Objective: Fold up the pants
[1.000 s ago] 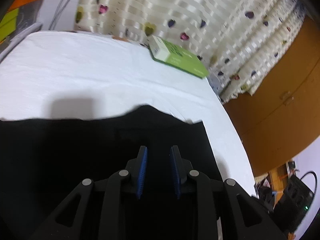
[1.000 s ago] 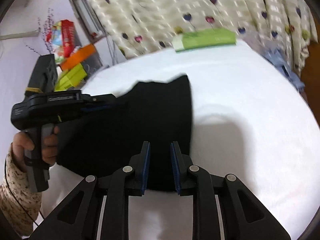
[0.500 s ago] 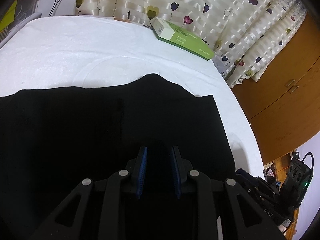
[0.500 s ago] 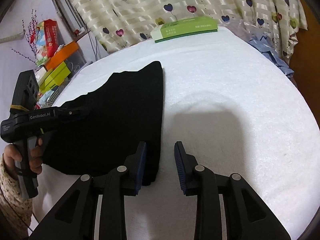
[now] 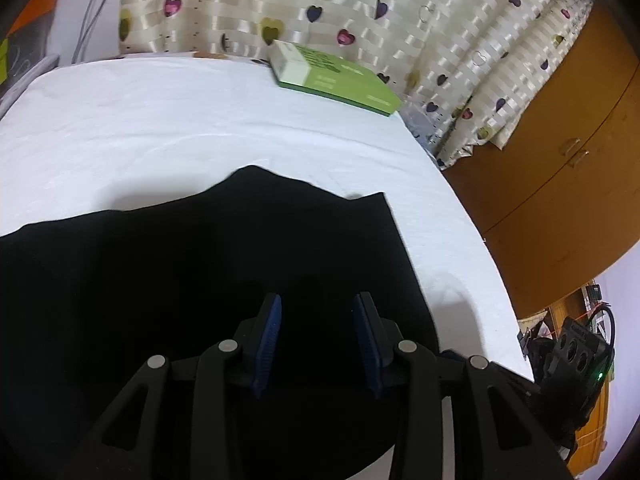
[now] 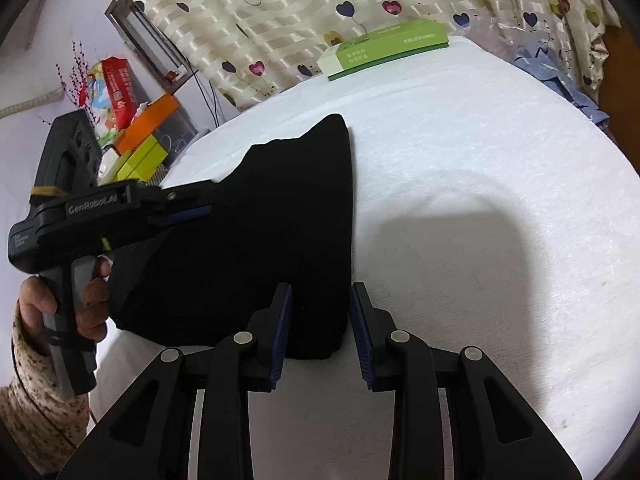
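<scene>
The black pants [image 6: 280, 220] lie folded flat on the white table [image 6: 480, 160]; they also fill the lower left wrist view [image 5: 200, 272]. My left gripper [image 5: 317, 304] is open and hovers over the cloth, holding nothing; it shows from the side in the right wrist view [image 6: 192, 208] at the pants' left edge. My right gripper [image 6: 320, 300] is open, its jaws on either side of the pants' near right corner, not closed on it.
A green and white box [image 6: 384, 50] lies at the table's far edge, also in the left wrist view [image 5: 336, 78]. A heart-patterned curtain [image 5: 360, 8] hangs behind. Coloured boxes [image 6: 136, 140] stand left of the table. A wooden cabinet [image 5: 560, 168] is on the right.
Both grippers have opened: the left let go of the pants and lifted a little, and the right opened wider over the near corner. The pants lie flat.
</scene>
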